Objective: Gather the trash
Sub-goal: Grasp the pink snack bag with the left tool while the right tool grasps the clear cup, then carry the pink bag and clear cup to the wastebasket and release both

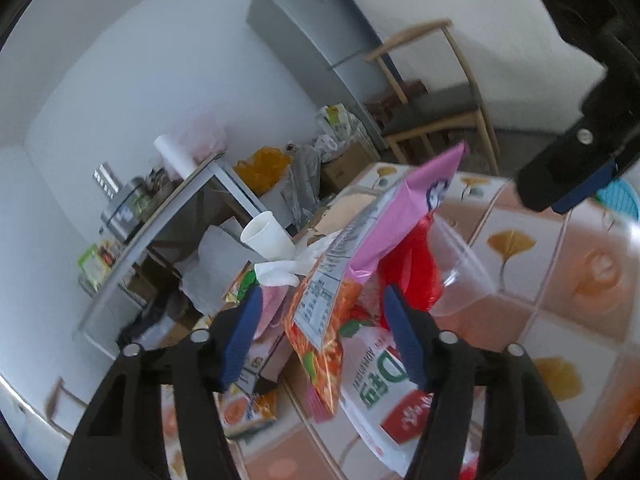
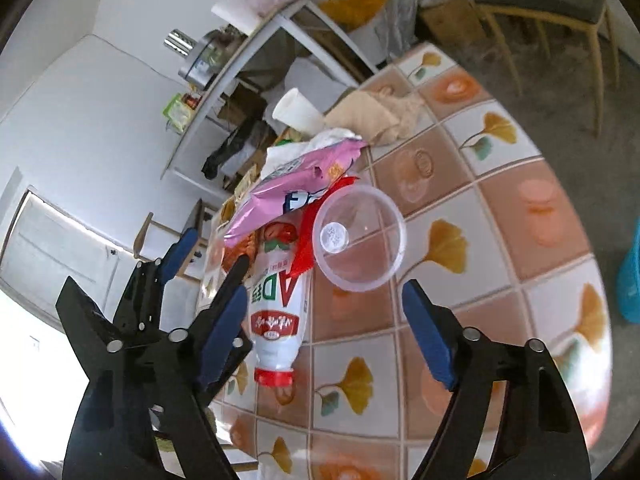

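A pile of trash lies on the tiled table [image 2: 460, 168]: a pink snack bag [image 1: 404, 216] [image 2: 296, 184], an orange noodle wrapper [image 1: 320, 320], a white AD drink bottle with a red cap [image 2: 280, 304] [image 1: 380, 392], red plastic [image 1: 416, 268], a clear plastic cup on its side [image 2: 360, 236] [image 1: 460, 276], a white paper cup [image 1: 266, 236] [image 2: 298, 114] and crumpled tissue [image 1: 280, 270]. My left gripper [image 1: 326, 328] is open, its fingers on either side of the orange wrapper. My right gripper [image 2: 324, 332] is open and empty above the table, short of the clear cup and bottle.
A beige cloth [image 2: 376, 116] lies at the table's far side. A metal shelf [image 1: 160, 216] with clutter stands left, a fridge [image 1: 316, 28] and a wooden chair [image 1: 436, 100] behind. A blue basket [image 2: 630, 276] sits right of the table.
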The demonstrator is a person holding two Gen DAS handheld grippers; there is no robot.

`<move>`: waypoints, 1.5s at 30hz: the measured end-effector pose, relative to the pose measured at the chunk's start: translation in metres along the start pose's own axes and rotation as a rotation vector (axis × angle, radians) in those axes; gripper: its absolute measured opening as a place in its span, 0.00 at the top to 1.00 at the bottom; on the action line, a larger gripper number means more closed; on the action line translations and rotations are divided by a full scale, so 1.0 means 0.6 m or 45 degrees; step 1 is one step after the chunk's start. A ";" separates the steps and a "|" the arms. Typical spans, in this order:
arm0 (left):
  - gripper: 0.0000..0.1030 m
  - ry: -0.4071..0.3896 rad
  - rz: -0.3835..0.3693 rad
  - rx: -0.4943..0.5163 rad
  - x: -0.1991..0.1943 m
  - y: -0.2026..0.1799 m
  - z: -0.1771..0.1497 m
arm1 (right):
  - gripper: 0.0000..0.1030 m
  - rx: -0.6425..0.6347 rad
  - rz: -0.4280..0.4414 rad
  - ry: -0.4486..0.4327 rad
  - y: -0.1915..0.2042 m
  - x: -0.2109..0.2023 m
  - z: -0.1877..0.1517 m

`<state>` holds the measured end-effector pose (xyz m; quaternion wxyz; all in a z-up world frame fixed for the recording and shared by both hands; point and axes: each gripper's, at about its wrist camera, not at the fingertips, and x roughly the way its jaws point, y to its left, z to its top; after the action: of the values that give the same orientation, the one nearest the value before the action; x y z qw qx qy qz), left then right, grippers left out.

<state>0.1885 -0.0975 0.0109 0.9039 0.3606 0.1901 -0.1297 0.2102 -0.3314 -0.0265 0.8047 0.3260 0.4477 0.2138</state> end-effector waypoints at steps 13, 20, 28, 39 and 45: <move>0.96 0.024 -0.017 -0.107 0.013 0.042 -0.009 | 0.47 -0.006 0.051 0.060 0.060 0.081 0.008; 0.97 0.024 -0.105 -0.435 -0.019 0.124 -0.017 | 0.50 -0.032 0.025 0.026 0.069 0.079 0.010; 0.97 0.042 -0.167 -0.675 -0.053 0.153 -0.048 | 0.81 -0.052 -0.048 0.039 0.069 0.092 0.011; 0.97 0.043 -0.196 -0.870 -0.089 0.172 -0.084 | 0.96 -0.109 -0.145 0.036 0.082 0.054 -0.009; 0.97 0.042 -0.180 -0.936 -0.108 0.188 -0.104 | 0.96 -0.065 -0.119 0.078 0.077 0.017 -0.037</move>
<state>0.1567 0.0320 0.0654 0.9586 0.0001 0.2630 -0.1089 0.1939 -0.2851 -0.0078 0.8079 0.2774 0.4811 0.1973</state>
